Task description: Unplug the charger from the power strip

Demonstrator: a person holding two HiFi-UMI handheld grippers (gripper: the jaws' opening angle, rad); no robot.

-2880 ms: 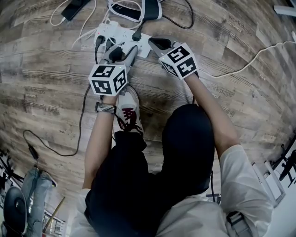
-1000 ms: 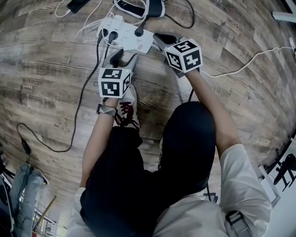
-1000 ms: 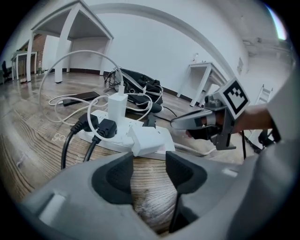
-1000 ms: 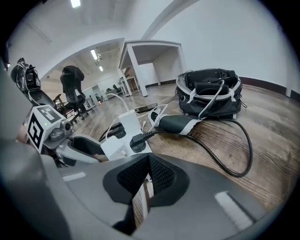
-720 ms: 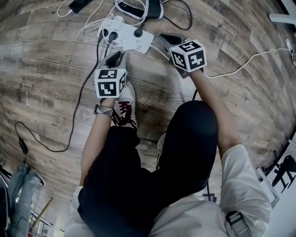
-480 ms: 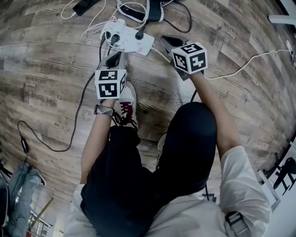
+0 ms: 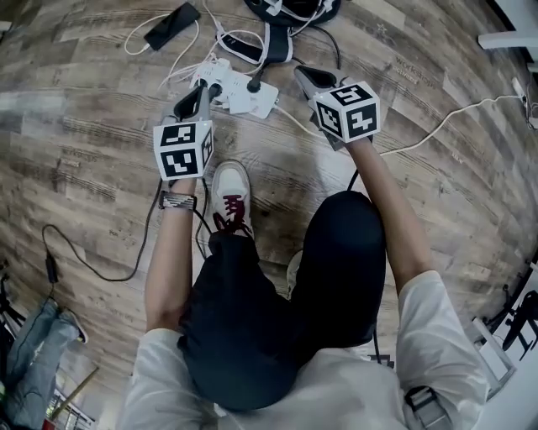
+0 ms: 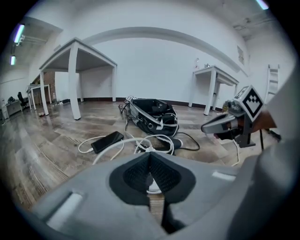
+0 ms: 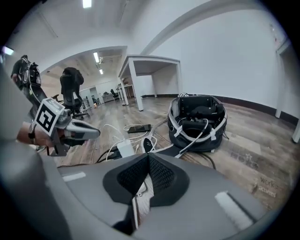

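Observation:
The white power strip (image 7: 241,94) lies on the wood floor with two black plugs (image 7: 215,87) standing in it; it also shows in the right gripper view (image 9: 125,148). My left gripper (image 7: 192,97) hangs above the strip's left end. Its jaws have just closed and stand shut with nothing between them (image 8: 150,158). My right gripper (image 7: 304,77) is held to the right of the strip, off the floor, its pads meeting with nothing gripped (image 9: 148,160). Each gripper shows in the other's view, the left (image 9: 89,133) and the right (image 8: 218,125).
A black phone (image 7: 171,25) on a white cable lies to the upper left of the strip. A black bag (image 7: 290,8) sits beyond it. A black cable (image 7: 92,270) loops over the floor at left, a white cable (image 7: 458,117) at right. The person's shoe (image 7: 229,195) stands below the strip.
The left jaws, open beside the strip a second ago, are now shut. Both grippers have lifted away from the floor, and the left one has drifted leftward.

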